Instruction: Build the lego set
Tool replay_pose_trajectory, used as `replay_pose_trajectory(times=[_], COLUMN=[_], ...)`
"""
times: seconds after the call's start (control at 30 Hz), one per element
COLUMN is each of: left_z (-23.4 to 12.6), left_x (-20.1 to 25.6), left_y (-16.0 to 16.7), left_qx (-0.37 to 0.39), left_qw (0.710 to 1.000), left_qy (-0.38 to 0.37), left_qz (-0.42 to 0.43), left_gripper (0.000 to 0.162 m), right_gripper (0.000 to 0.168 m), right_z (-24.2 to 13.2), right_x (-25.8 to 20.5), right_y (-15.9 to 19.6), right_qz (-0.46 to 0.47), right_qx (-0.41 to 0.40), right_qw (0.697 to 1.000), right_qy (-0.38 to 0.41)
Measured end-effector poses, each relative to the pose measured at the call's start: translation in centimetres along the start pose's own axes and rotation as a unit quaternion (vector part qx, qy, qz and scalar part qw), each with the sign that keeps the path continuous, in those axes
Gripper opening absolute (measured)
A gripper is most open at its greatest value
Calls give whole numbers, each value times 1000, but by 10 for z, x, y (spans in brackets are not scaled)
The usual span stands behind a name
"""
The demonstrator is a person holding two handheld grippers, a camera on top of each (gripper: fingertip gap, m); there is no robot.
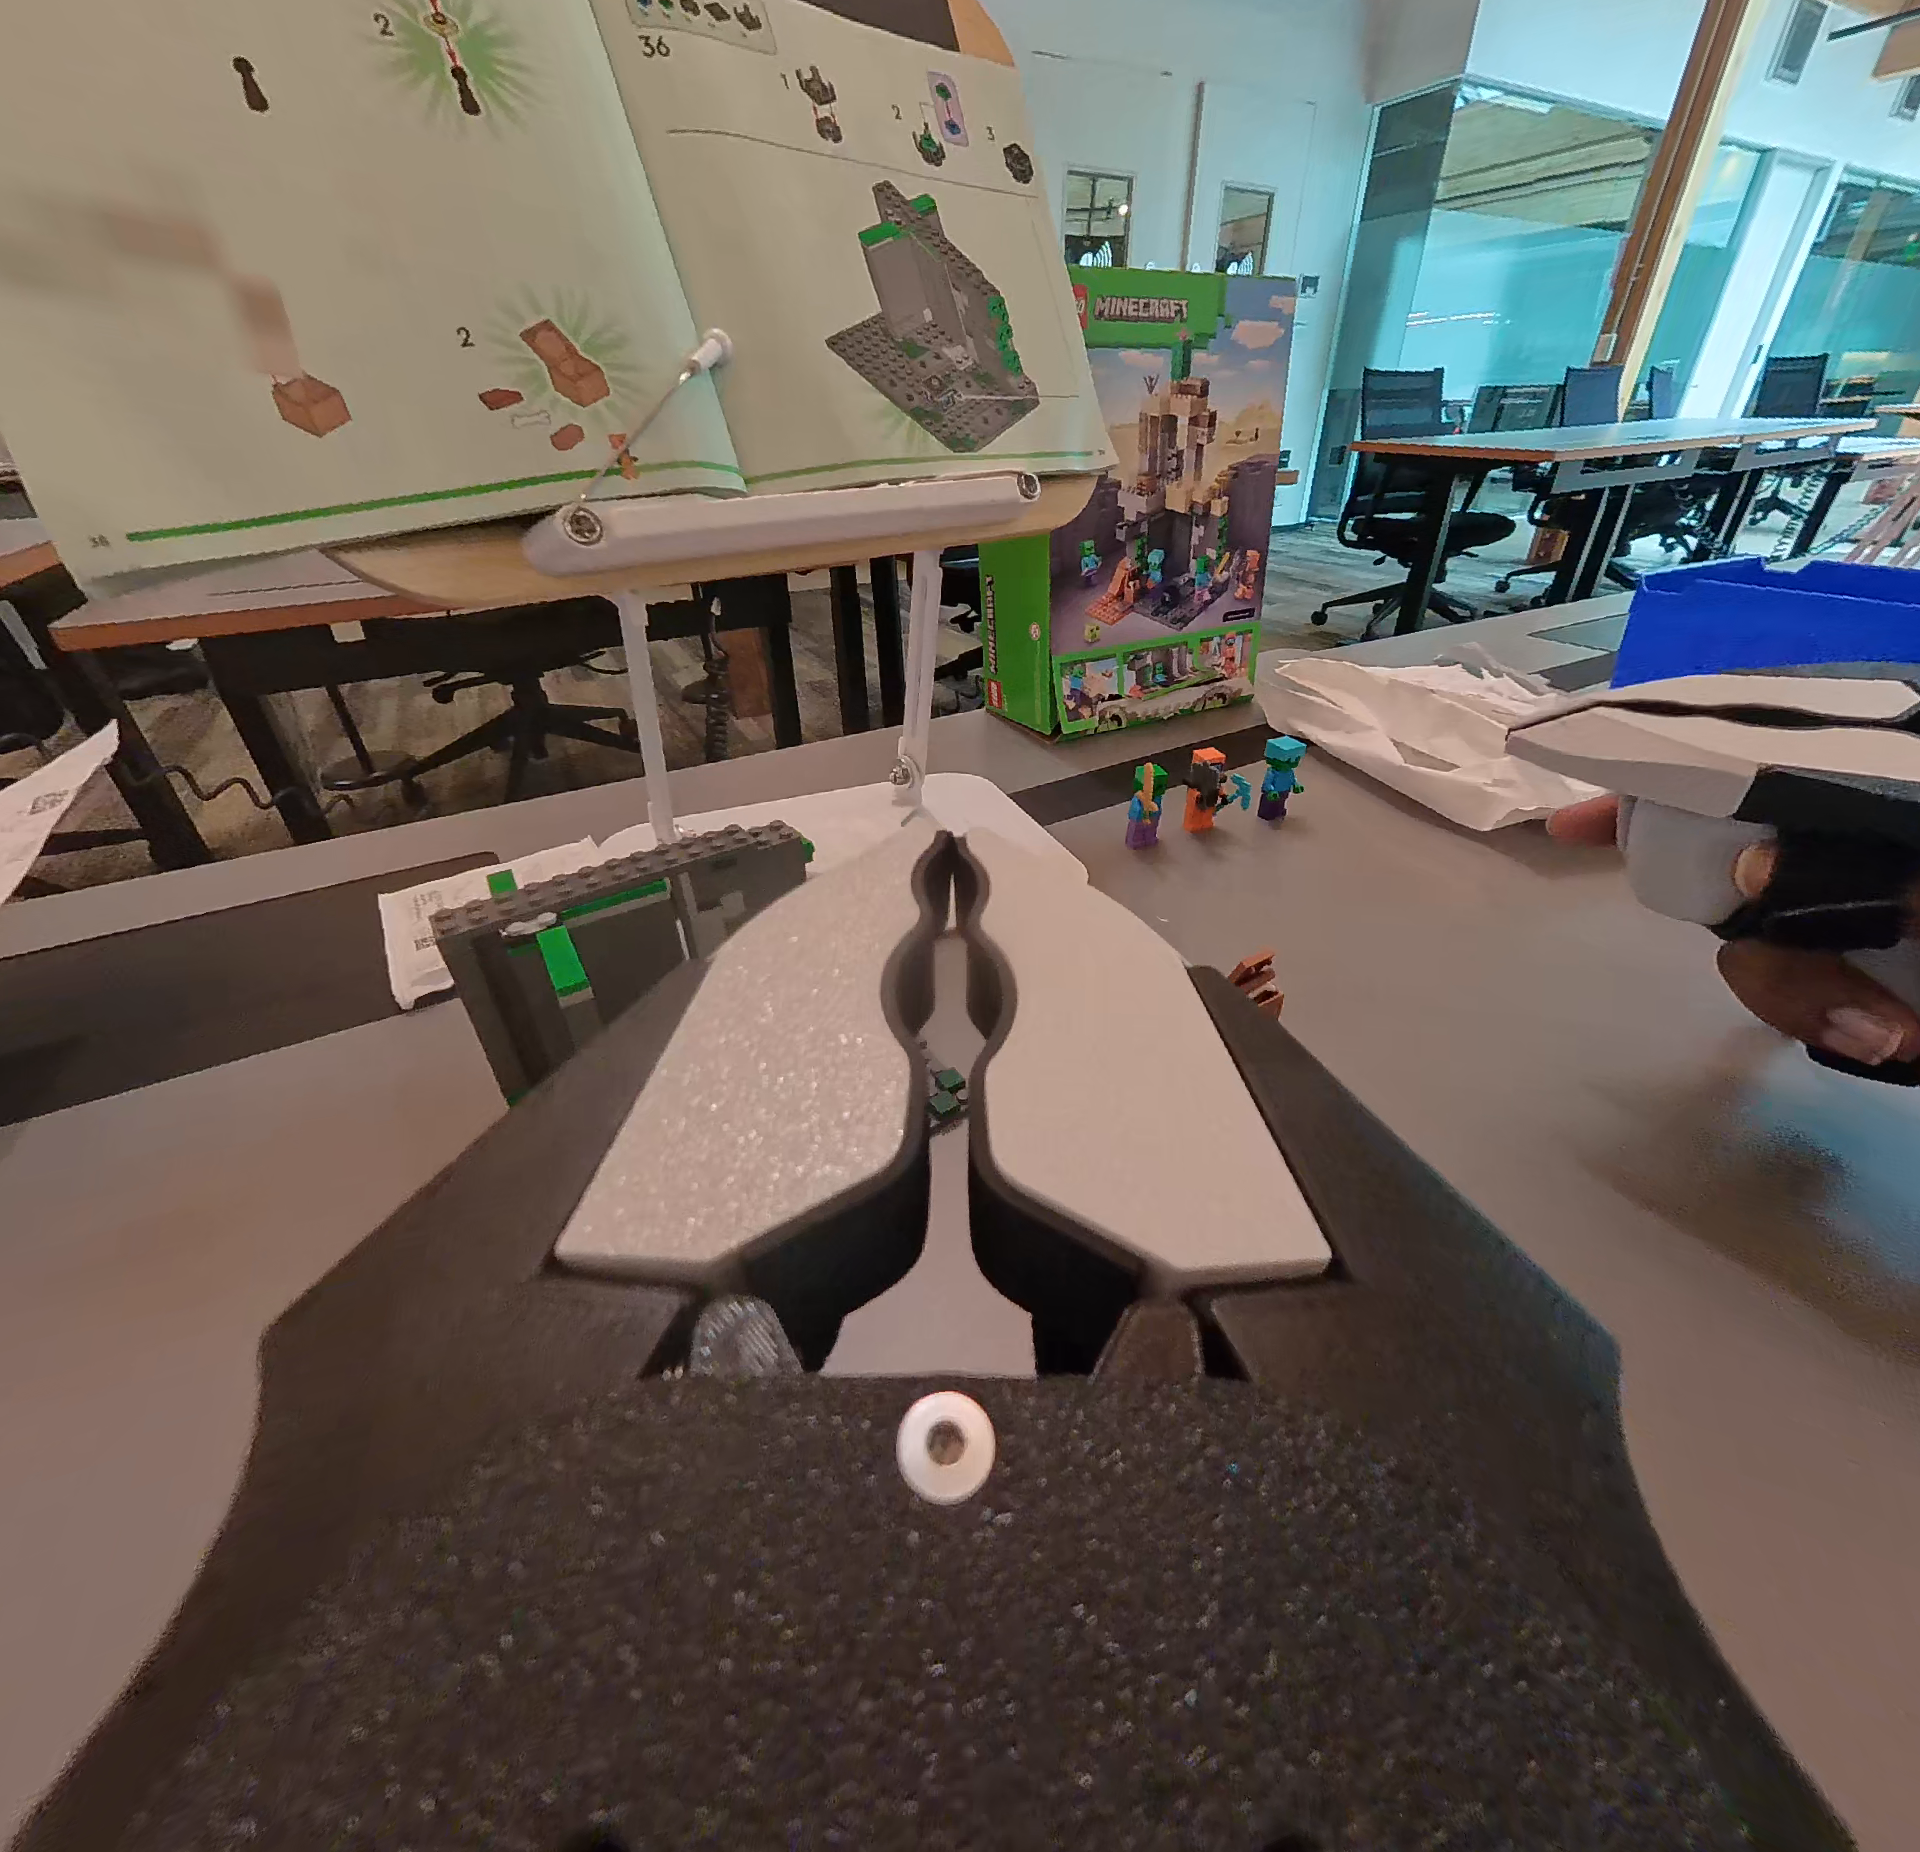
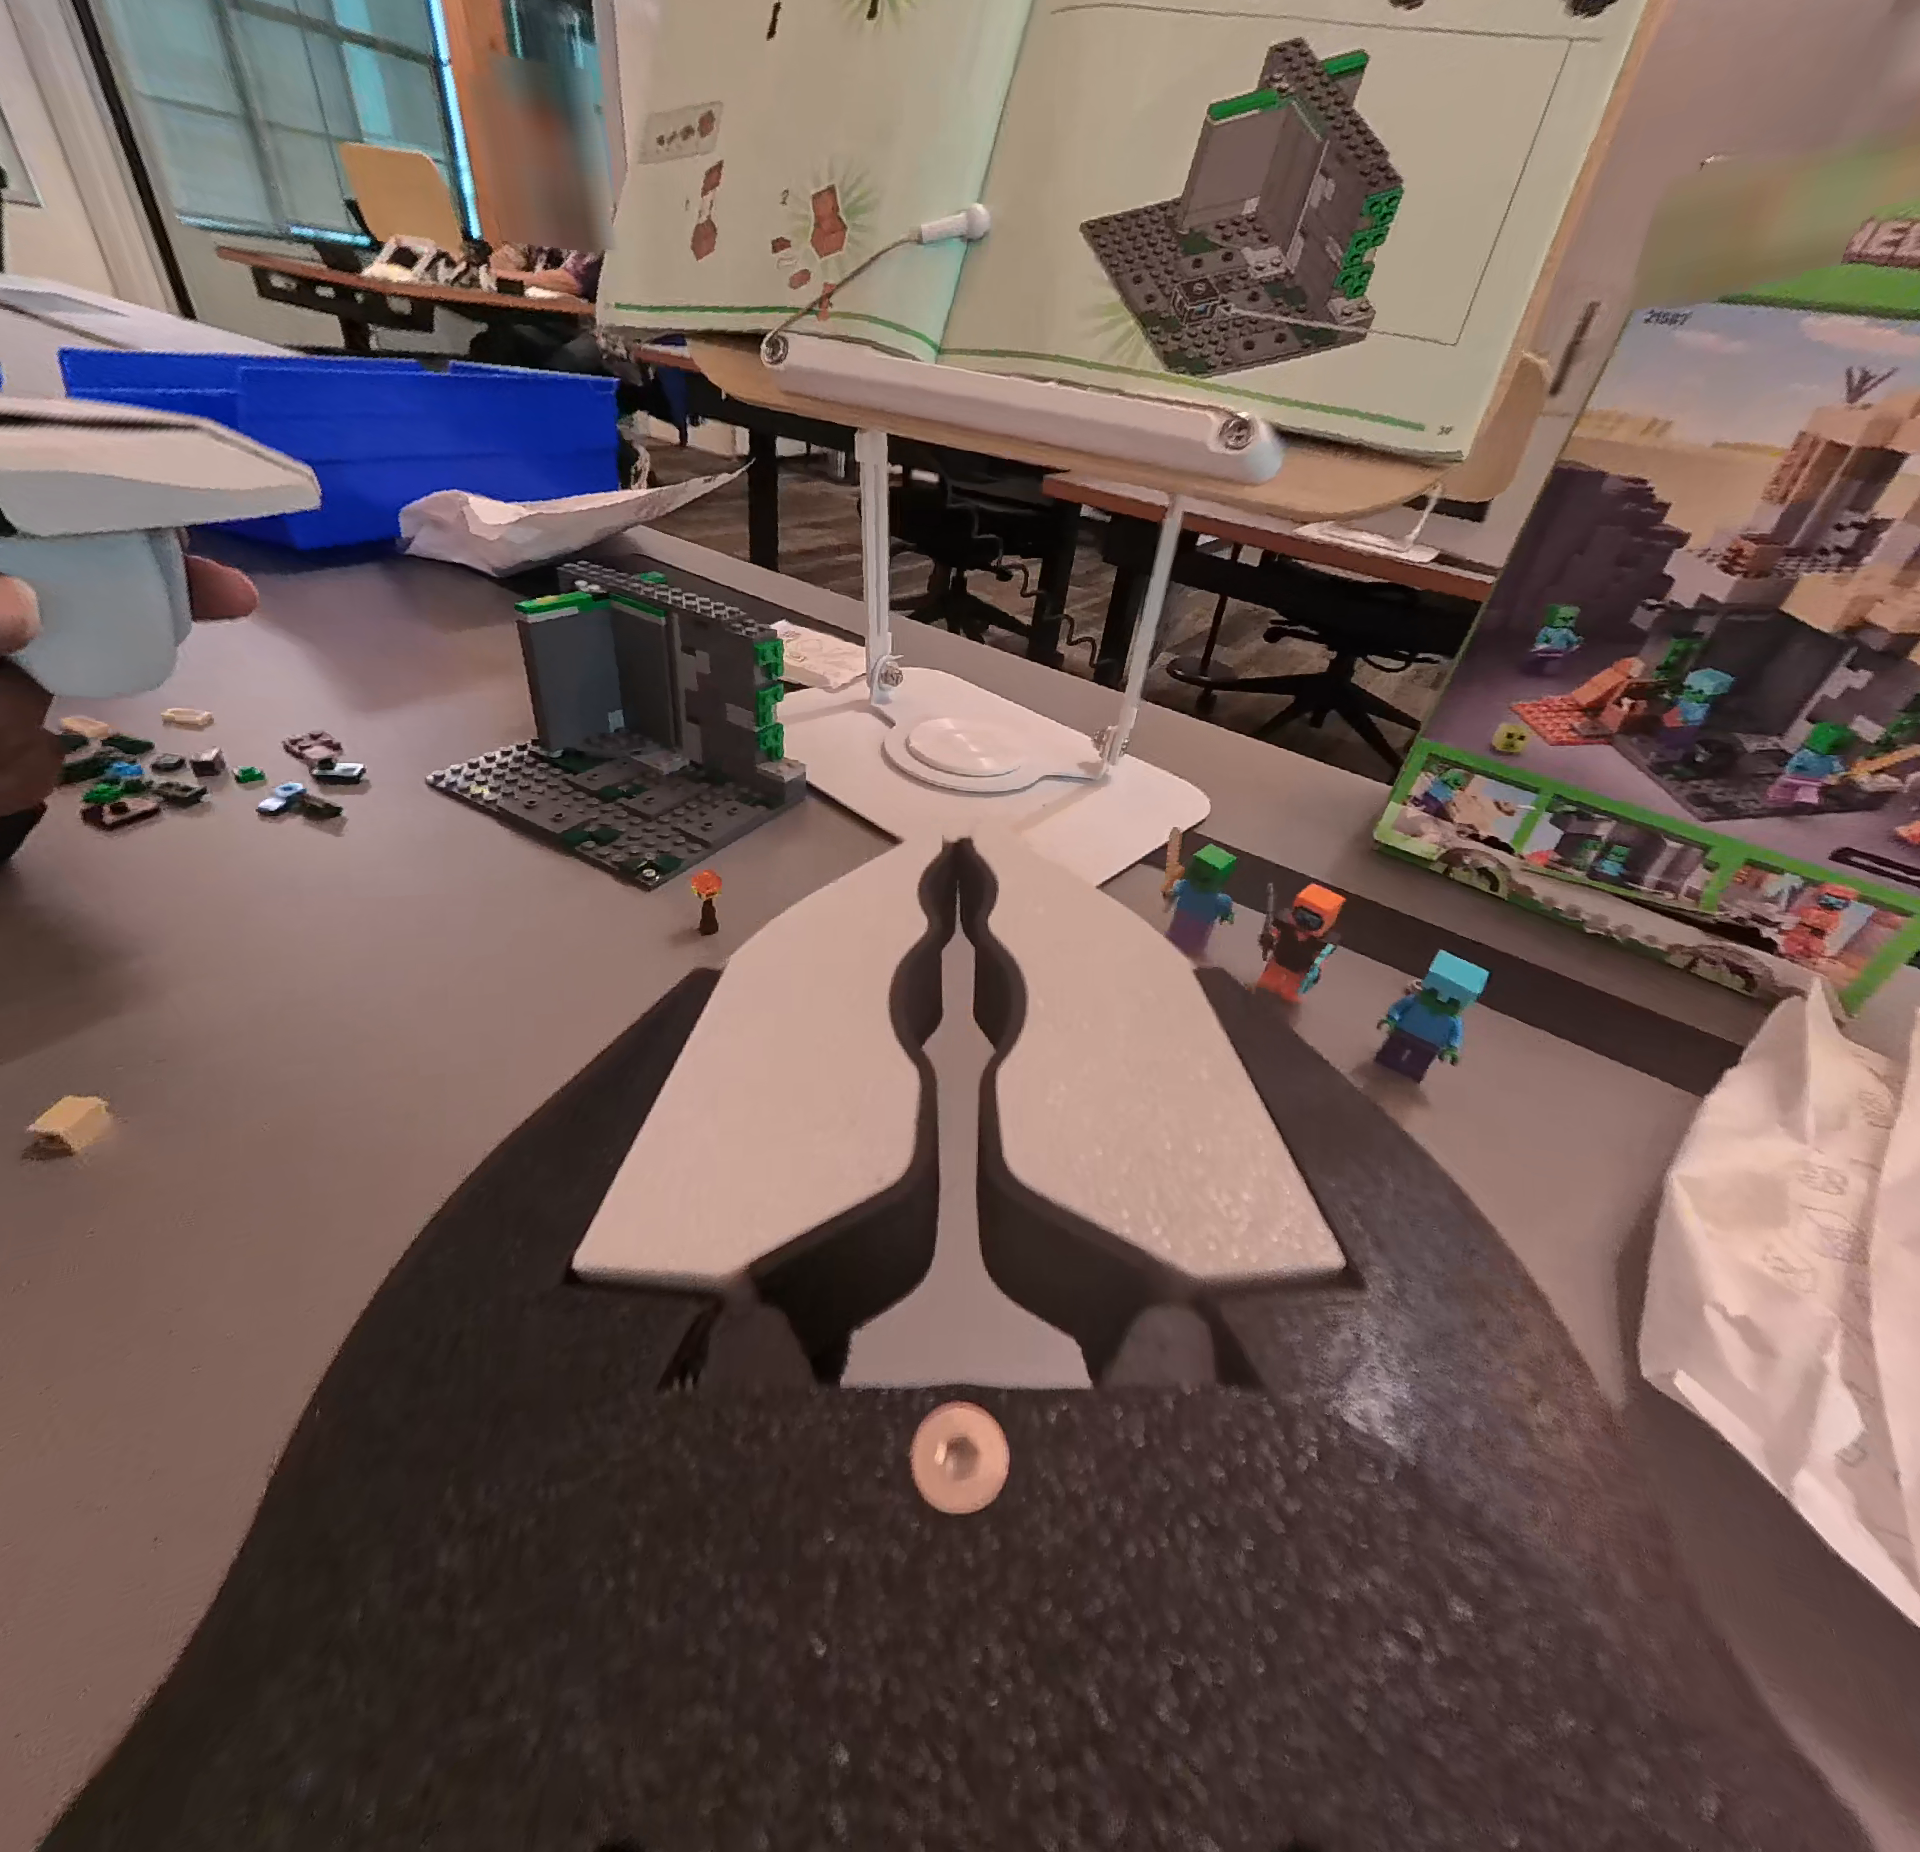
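Both grippers paused empty over the grey table, with the half-built Lego set waiting beside the manual stand.

The grey table (image 2: 312, 1023) carried everything. Toward its far edge, the instruction booklet (image 2: 1143, 140) sat propped on a white book stand (image 2: 997, 753), presumably so the build step could be read while working. The set box (image 2: 1714, 659) stood at the far right. The partly built model (image 2: 644, 722), a dark grey baseplate with an upright grey-and-green wall, sat just left of the stand's base; its wall ran along the plate's back side, and the open studded floor faced the near edge, which suits adding pieces from the front. Three minifigures (image 2: 1299, 940) stood right of the stand. Loose small pieces (image 2: 197, 774) lay left of the model. The right gripper (image 2: 961, 852) and left gripper (image 1: 948, 846) each had fingertips pressed together, holding nothing.
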State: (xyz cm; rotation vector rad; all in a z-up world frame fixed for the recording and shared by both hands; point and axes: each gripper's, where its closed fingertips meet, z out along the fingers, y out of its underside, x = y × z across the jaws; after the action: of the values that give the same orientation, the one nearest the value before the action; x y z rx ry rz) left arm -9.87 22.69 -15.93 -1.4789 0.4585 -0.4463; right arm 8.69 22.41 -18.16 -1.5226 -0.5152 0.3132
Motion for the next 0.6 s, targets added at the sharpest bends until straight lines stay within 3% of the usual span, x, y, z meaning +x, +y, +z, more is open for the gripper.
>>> replay_pose_trajectory(times=[0.17, 0.37, 0.6], left_z=[-7, -10, -9], left_x=[-4, -7, -8], left_y=[2, 6, 10], left_qx=[-3, -10, -20], left_qw=[1000, 1000, 1000], left_qy=[-9, -13, -14], left_qz=[3, -9, -2], left_gripper=[0, 0, 0], right_gripper=[6, 26, 33], right_z=[12, 30, 55], right_x=[-26, -36, -37], right_y=[28, 85, 102], right_qz=[-51, -128, -160], right_qx=[-89, -257, -316], right_qw=[988, 911, 855], right_qy=[-115, -296, -378])
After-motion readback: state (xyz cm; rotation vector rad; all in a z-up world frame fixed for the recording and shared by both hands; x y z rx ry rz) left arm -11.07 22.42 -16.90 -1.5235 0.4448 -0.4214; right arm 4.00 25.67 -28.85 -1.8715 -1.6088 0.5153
